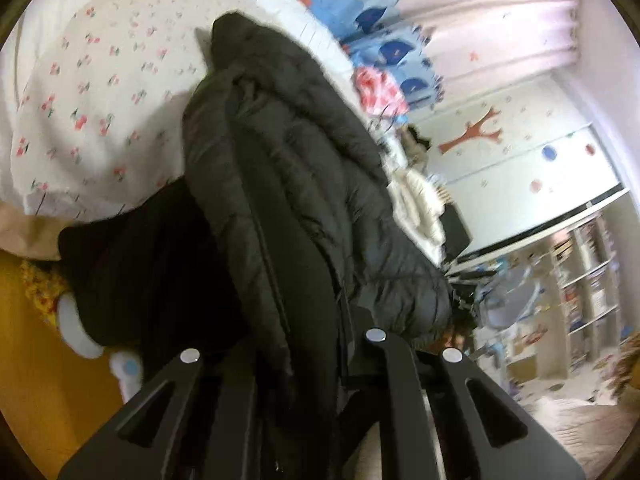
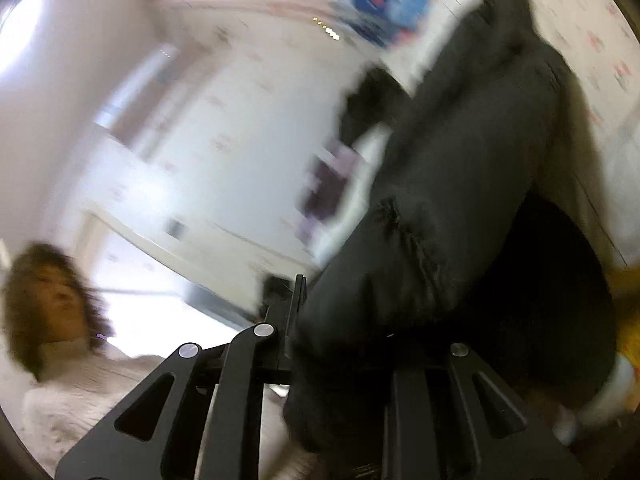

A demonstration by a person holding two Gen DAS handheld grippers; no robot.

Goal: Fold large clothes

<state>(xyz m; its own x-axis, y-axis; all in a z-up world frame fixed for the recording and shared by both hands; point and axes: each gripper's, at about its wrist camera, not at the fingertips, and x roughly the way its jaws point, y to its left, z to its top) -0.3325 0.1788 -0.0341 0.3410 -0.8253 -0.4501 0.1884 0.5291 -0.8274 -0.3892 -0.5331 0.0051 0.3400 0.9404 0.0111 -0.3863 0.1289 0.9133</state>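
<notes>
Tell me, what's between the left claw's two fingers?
A fold of the black puffy coat fills the left claw; the left wrist view shows it.

A white bedsheet printed with small red cherries (image 1: 92, 92) covers the bed. A blue whale-patterned blanket (image 1: 384, 36) lies beside pale pink curtains (image 1: 500, 20). White open shelves (image 1: 588, 280) stand beyond.
</notes>
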